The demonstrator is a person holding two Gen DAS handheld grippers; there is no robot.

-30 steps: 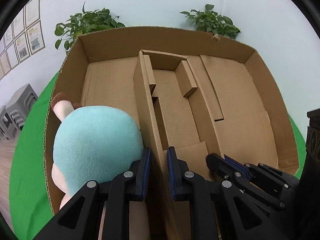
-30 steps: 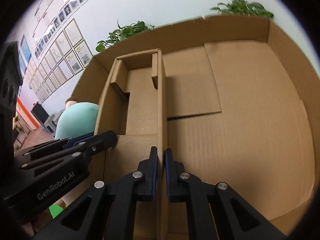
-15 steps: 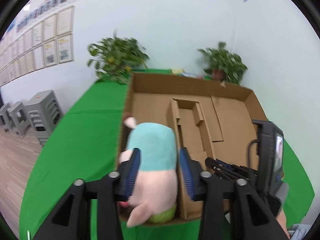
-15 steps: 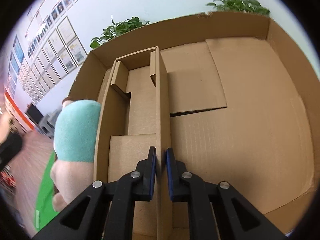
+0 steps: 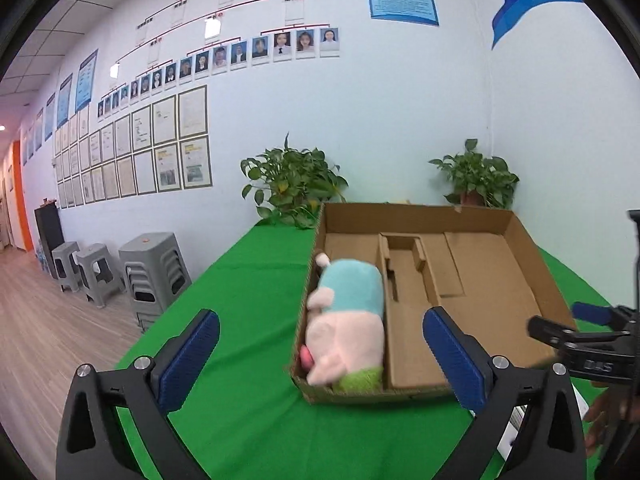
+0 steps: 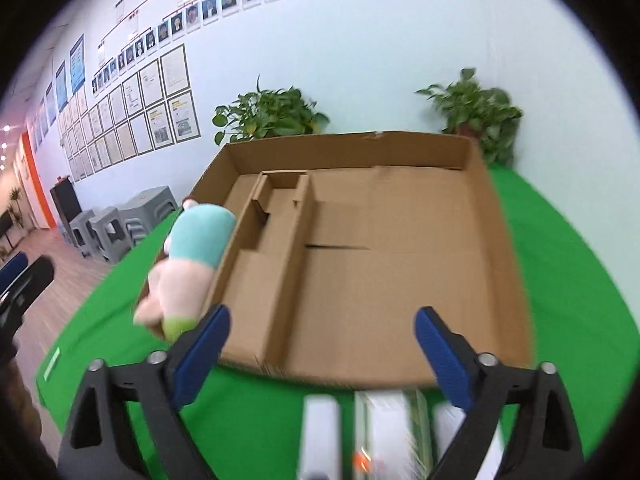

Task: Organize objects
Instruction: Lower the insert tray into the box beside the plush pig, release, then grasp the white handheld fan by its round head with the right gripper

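An open cardboard box (image 5: 420, 216) (image 6: 348, 148) with an upright cardboard divider (image 5: 385, 280) (image 6: 288, 276) sits on the green table. A plush toy (image 5: 348, 312) (image 6: 192, 256), teal and pink with a green end, lies in the box's narrow left compartment. My left gripper (image 5: 320, 314) hovers back from the box's near edge, its jaws opening wide with nothing between them. My right gripper (image 6: 323, 314) is likewise drawn back before the near edge, jaws opening and empty. Each gripper shows at the side of the other's view.
Blurred white packages (image 6: 320, 432) lie on the green cloth (image 5: 240, 280) just below my right gripper. Two potted plants (image 5: 292, 184) (image 5: 476, 176) stand behind the box against the wall. Grey stools (image 5: 152, 272) stand on the floor at the left.
Both grippers let go of the cardboard divider walls they were shut on, opened wide and pulled back and up from the box. The plush stays in the left compartment.
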